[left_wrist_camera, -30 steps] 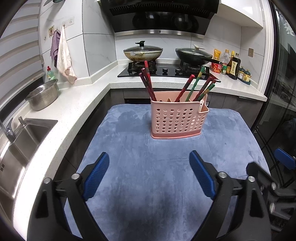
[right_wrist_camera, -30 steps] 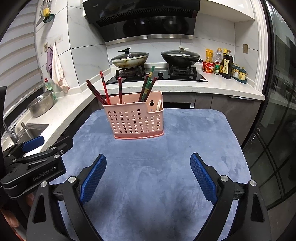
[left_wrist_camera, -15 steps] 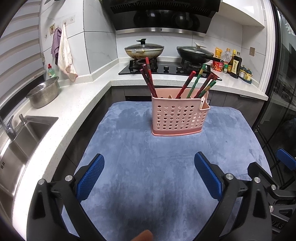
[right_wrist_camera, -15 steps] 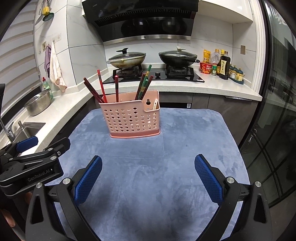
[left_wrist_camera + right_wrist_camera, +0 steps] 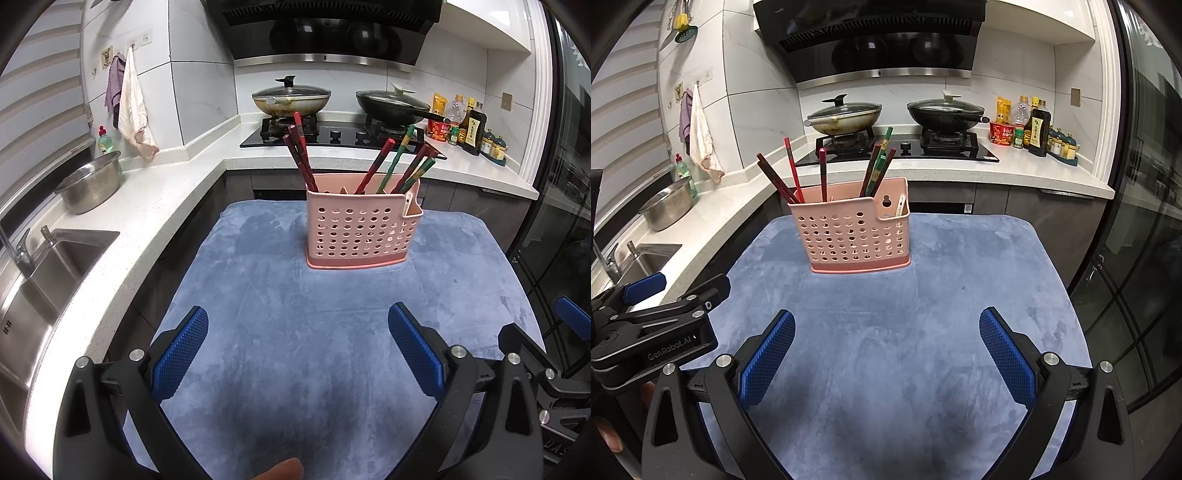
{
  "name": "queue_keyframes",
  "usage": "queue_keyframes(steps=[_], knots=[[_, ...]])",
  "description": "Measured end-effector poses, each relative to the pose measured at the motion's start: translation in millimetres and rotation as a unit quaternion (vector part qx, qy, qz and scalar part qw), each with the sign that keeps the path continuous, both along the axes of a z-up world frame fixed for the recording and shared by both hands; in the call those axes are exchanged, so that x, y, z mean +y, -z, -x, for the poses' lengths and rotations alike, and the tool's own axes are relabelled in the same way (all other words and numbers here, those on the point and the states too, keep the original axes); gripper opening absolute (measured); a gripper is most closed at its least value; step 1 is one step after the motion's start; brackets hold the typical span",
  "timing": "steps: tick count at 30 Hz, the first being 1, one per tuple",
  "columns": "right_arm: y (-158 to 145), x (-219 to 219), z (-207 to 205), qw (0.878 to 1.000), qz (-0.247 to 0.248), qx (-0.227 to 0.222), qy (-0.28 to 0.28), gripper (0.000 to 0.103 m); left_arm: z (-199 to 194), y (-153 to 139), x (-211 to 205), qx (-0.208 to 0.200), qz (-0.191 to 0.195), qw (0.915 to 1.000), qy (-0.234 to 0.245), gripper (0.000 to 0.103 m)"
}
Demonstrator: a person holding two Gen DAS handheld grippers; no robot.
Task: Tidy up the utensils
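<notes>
A pink perforated utensil holder [image 5: 360, 229] stands upright on the blue cloth [image 5: 295, 350] at the far middle; it also shows in the right wrist view [image 5: 855, 236]. Several red, dark and green chopsticks [image 5: 384, 166] lean out of it, also seen in the right wrist view [image 5: 820, 173]. A pale utensil [image 5: 899, 206] sits in its small side pocket. My left gripper [image 5: 297, 350] is open and empty, low over the cloth, well short of the holder. My right gripper [image 5: 886, 354] is open and empty, beside the left one.
A white counter [image 5: 147, 206] wraps the left and back, with a sink [image 5: 48, 266], a steel colander [image 5: 90, 182], a stove with two lidded pans [image 5: 291, 99] and sauce bottles [image 5: 469, 125]. A glass door [image 5: 1137, 240] is on the right.
Both grippers have drawn back and risen a little from the holder, which looks smaller and farther. Both stay open and empty.
</notes>
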State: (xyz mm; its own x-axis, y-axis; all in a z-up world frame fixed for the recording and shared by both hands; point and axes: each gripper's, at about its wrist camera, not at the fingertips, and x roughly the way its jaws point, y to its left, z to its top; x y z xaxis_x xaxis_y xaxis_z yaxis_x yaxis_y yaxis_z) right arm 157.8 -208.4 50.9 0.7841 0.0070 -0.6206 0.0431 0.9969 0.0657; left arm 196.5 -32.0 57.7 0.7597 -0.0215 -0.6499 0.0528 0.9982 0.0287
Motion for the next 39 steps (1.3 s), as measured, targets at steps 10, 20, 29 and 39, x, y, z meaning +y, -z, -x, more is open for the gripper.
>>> queue_keyframes(steps=[10, 20, 29, 39], knots=[[3.5, 1.9, 0.5, 1.000, 0.002, 0.003, -0.003, 0.096, 0.3, 1.6, 2.7, 0.004, -0.002, 1.0000, -0.007, 0.094], [4.1, 3.2, 0.8, 1.000, 0.000, 0.005, -0.002, 0.096, 0.5, 2.0, 3.0, 0.004, -0.001, 1.0000, -0.007, 0.094], [5.5, 3.2, -0.2, 1.000, -0.001, 0.006, -0.003, 0.096, 0.4, 2.6, 3.8, 0.005, -0.003, 1.0000, -0.006, 0.094], [4.8, 2.7, -0.5, 1.000, 0.000, 0.006, -0.003, 0.096, 0.7, 2.8, 3.5, 0.004, -0.005, 1.0000, -0.006, 0.094]])
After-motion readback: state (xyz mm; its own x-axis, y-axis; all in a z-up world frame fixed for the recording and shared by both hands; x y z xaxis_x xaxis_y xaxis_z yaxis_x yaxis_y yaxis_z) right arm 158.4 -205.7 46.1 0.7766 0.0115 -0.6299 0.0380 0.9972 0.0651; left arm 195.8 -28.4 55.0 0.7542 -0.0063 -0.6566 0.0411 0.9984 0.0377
